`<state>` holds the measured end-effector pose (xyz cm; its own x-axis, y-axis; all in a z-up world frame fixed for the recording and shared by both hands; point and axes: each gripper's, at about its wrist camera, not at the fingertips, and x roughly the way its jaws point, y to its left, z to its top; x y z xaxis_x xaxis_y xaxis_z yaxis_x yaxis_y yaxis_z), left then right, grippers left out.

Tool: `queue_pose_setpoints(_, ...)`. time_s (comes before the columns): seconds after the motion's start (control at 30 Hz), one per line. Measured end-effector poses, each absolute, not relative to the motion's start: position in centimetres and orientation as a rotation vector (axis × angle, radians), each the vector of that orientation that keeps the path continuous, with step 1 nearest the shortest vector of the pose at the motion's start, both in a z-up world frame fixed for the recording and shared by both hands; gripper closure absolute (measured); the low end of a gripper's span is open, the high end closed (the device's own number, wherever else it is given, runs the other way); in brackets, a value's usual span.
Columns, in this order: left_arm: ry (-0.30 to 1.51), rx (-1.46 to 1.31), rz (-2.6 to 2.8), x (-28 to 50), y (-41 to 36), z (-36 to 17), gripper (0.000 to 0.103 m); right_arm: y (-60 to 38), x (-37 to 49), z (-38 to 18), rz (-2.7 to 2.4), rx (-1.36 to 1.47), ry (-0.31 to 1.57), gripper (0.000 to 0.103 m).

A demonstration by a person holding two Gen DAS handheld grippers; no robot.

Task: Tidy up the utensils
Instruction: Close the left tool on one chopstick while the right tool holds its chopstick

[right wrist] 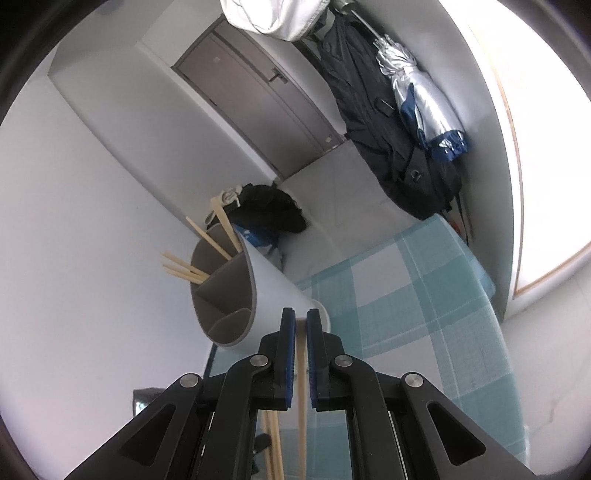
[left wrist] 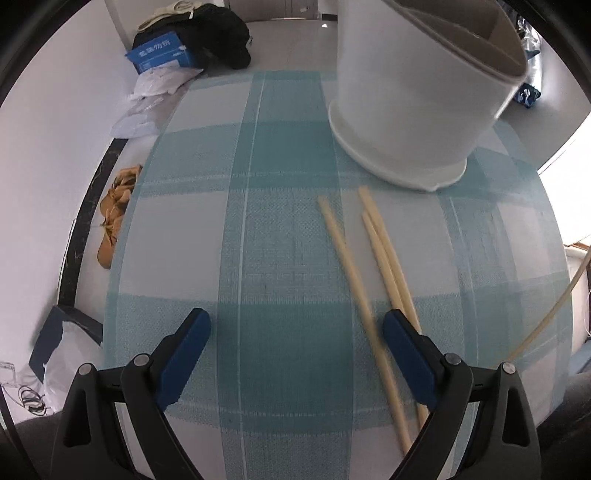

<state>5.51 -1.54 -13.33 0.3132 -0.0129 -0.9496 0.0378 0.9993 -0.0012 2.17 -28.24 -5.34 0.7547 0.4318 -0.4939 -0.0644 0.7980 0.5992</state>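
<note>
Left wrist view: left gripper (left wrist: 295, 332), fingers spread wide, nothing between them, above a teal-and-white checked tablecloth (left wrist: 258, 221). 3 loose chopsticks (left wrist: 373, 251) lay flat on the cloth, 1 apart and 2 overlapping, their near ends running under the right-hand finger. White utensil holder (left wrist: 413, 103) stood just beyond their far tips, grey divided interior visible at top. Blue box (left wrist: 162, 53) and black bag (left wrist: 218, 33) on the floor beyond.

Right wrist view: right gripper (right wrist: 301, 354), fingers clenched on 1 chopstick (right wrist: 302, 398), lengthwise between the pads. Utensil holder (right wrist: 273, 295) directly ahead, with 5 chopsticks (right wrist: 207, 236) protruding from its compartments. Dark coat (right wrist: 384, 122) and silver umbrella (right wrist: 417, 92) hung near a grey door (right wrist: 258, 96).
</note>
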Motion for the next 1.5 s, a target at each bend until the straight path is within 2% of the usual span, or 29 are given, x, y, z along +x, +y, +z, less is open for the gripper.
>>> queue_pose_setpoints(0.3, 1.291, -0.040, 0.054, 8.4, -0.2, -13.9, 0.013, -28.6, 1.8, -4.9, 0.288, 0.580, 0.650, 0.098)
queue_pose_setpoints(0.4, 1.286, -0.025, 0.077, 9.0, -0.7, -13.7, 0.018, -28.8, 1.7, -4.8, 0.288, 0.581, 0.646, 0.098)
queue_pose_setpoints(0.5, 1.289, -0.020, 0.088, 9.1, -1.2, -13.4, 0.030, -29.1, 1.7, -4.8, 0.291, 0.591, 0.643, 0.098)
queue_pose_setpoints(0.57, 1.294, -0.018, 0.090, 9.2, -1.5, -13.3, 0.044, -29.4, 1.8, -4.8, 0.287, 0.599, 0.642, 0.098)
queue_pose_setpoints(0.7, 1.293, 0.002, 0.110, 9.4, -1.7, -13.2, 0.052, -30.1, 2.0, -5.2, 0.282, 0.633, 0.657, 0.098)
queue_pose_setpoints(0.77, 1.292, -0.006, 0.106, 9.6, -1.7, -13.1, 0.063, -30.2, 2.0, -5.2, 0.279, 0.637, 0.657, 0.098)
queue_pose_setpoints(0.9, 1.287, -0.032, 0.095, 9.7, -1.7, -13.0, 0.074, -30.2, 2.0, -5.2, 0.280, 0.635, 0.663, 0.098)
queue_pose_setpoints(0.97, 1.282, -0.033, 0.081, 9.6, -2.0, -13.0, 0.087, -30.2, 2.0, -5.2, 0.280, 0.634, 0.663, 0.098)
queue_pose_setpoints(1.07, 1.277, -0.042, 0.081, 9.8, -2.3, -12.8, 0.100, -30.1, 1.9, -5.1, 0.277, 0.628, 0.660, 0.098)
queue_pose_setpoints(1.5, 1.253, -0.123, 0.057, 9.6, -1.0, -12.3, 0.103, -29.1, 1.9, -4.7, 0.299, 0.607, 0.653, 0.098)
